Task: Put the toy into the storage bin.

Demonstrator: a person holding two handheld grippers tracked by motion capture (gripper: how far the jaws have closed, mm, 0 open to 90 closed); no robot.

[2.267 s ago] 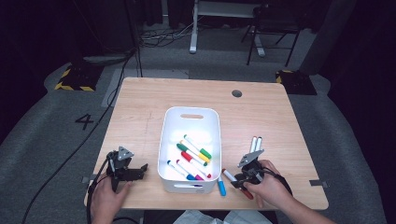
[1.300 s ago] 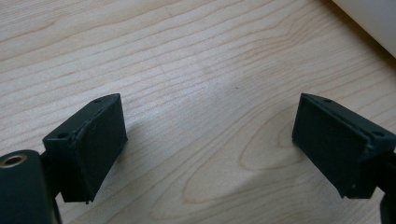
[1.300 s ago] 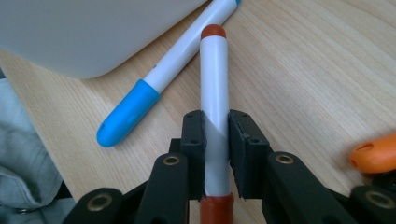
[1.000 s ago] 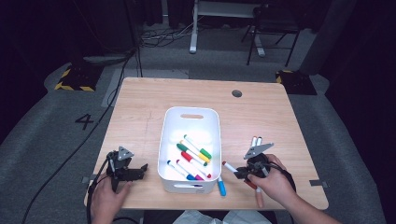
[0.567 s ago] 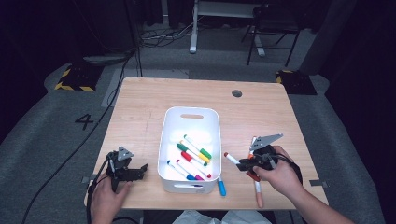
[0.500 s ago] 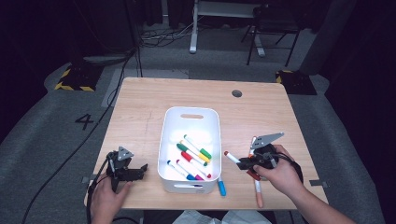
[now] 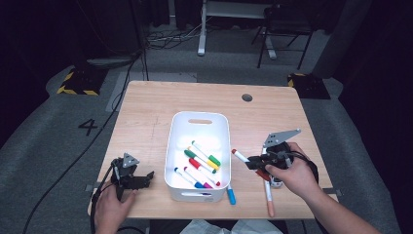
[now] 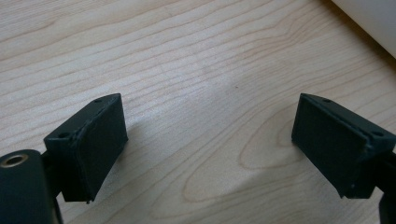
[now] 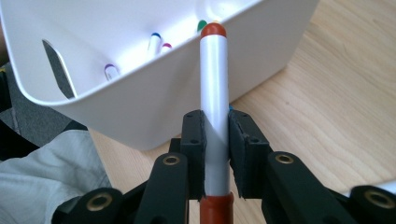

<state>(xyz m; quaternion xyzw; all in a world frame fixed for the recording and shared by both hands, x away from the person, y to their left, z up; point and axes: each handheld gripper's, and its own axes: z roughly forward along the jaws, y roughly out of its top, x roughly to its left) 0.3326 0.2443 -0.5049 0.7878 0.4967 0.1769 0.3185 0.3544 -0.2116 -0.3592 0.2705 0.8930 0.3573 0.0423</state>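
Since the earliest frame the right gripper has lifted a red marker off the table and carried it left toward the bin, at lower centre. Its jaws clamp the marker's white barrel. The left gripper, lower left, rests unmoved, jaws wide apart and empty.

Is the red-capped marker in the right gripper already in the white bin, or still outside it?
Outside. The right gripper holds the marker beside the bin, its tip short of the rim.
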